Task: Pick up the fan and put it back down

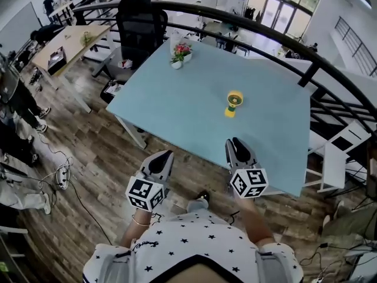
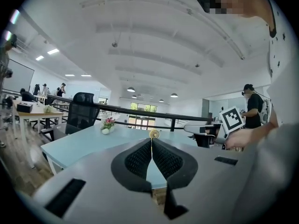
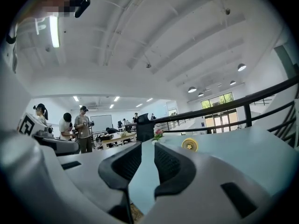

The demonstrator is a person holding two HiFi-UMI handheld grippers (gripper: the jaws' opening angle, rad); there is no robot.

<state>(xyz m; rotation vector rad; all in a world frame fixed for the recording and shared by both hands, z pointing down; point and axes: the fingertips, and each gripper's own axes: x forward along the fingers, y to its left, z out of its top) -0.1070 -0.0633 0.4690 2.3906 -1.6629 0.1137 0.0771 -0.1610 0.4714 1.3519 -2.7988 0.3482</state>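
A small yellow fan (image 1: 234, 104) stands upright on the light blue table (image 1: 177, 102), right of its middle. Both grippers are held level at the table's near edge, well short of the fan. My left gripper (image 1: 166, 155) hangs over the wooden floor just off the edge, its jaws shut with nothing in them; in the left gripper view the fan (image 2: 154, 134) shows just above the touching fingertips (image 2: 149, 146). My right gripper (image 1: 233, 142) reaches the table's edge, its jaws a little apart and empty. The fan (image 3: 189, 144) lies ahead and to the right of them.
A white pot of pink flowers (image 1: 180, 55) stands at the table's far corner, with a black office chair (image 1: 141, 19) behind it. A black railing (image 1: 265, 31) curves round the far and right sides. People stand by desks at the left.
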